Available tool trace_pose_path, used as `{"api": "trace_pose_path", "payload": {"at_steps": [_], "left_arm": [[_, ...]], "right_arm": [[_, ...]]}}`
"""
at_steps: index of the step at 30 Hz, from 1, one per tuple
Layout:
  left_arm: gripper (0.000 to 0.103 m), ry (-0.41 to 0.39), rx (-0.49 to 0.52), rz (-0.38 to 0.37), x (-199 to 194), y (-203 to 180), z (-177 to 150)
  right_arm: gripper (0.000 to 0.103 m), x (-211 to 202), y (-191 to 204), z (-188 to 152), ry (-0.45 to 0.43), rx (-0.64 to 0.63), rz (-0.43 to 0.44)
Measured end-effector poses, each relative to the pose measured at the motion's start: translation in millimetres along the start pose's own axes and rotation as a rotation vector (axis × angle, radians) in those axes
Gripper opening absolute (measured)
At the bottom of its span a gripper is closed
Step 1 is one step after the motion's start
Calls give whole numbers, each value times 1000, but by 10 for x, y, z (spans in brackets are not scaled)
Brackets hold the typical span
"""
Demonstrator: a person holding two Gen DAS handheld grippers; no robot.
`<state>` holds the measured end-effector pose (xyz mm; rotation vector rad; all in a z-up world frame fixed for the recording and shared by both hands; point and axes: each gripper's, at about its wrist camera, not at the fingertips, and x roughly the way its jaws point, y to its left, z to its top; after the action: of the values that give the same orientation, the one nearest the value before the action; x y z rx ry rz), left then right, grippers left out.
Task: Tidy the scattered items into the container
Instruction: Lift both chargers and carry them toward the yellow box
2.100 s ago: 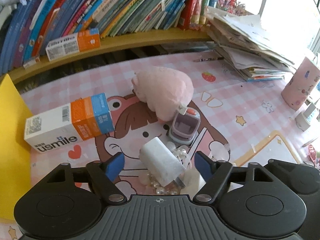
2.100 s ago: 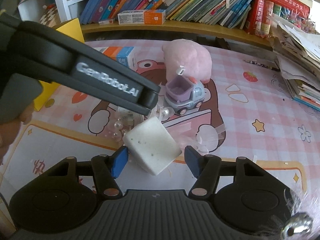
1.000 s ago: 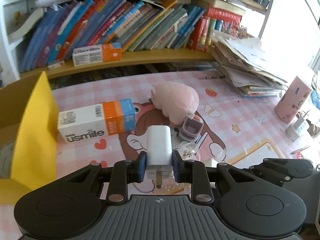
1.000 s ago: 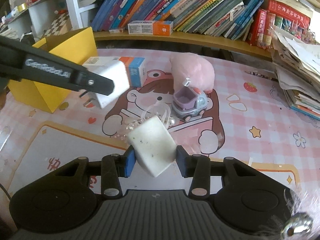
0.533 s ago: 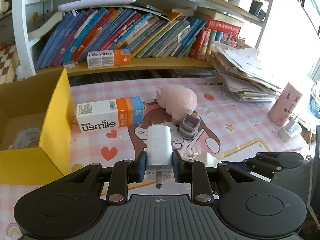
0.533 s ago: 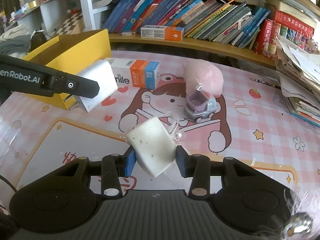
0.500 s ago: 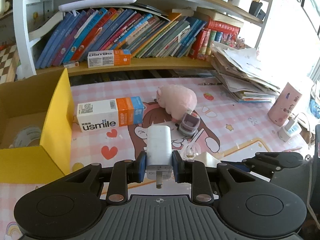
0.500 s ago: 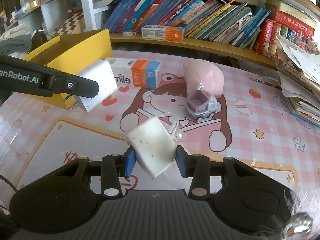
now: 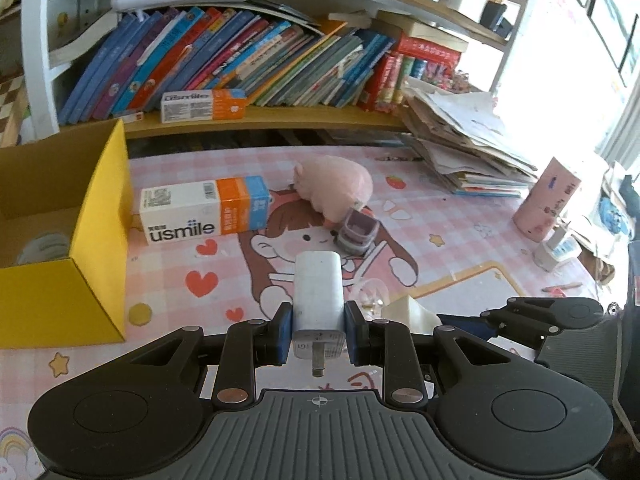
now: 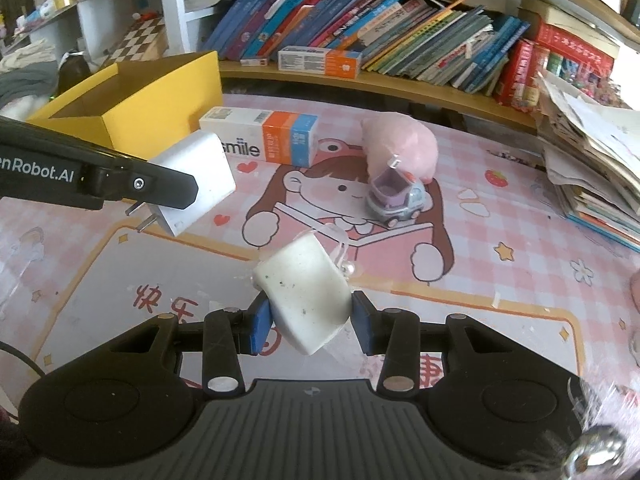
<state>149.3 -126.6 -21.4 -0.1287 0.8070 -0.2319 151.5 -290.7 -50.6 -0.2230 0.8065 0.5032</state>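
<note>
- Yellow box [image 9: 100, 240], the container for this tidy-up, is sitting open-topped at the far left of the pink surface [image 9: 460, 216]; I am placing everything else relative to it.
- I am carrying two things at once. My left tool [image 9: 318, 334] is clamped on a white charger [image 9: 319, 288], prongs pointing back toward me, up off the surface and to the right of the box.
- My right tool [image 10: 308, 320] is clamped on a white speckled block [image 10: 306, 292], tilted on a corner between the pads, further right of the box than the charger.
- Lying out to the right of the box: the toothpaste carton [image 9: 204, 210] just beside its wall, then the pink plush [image 9: 334, 186] with the toy truck [image 9: 356, 232] touching it, and a clear beaded trinket [image 9: 370, 294] nearer me.
- I judge this to be the transport step: both grips made, neither load over the box yet.
- Next, each tool needs to be travelling left until it is hanging above the box opening, clearing the near wall, and only then spreading its jaws; the left load is closer, so it should be going in first to avoid crowding.
</note>
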Motion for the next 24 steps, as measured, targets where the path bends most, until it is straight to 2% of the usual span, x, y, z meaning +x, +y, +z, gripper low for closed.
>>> {"api": "trace_pose_path", "payload": {"at_steps": [9, 24], "left_arm": [[25, -8, 35, -71, -155, 161, -37], [25, -38, 27, -154, -552, 780, -127]], "right_arm": [[40, -68, 241, 27, 2, 29, -64], [39, -144, 932, 128, 13, 37, -141]]}}
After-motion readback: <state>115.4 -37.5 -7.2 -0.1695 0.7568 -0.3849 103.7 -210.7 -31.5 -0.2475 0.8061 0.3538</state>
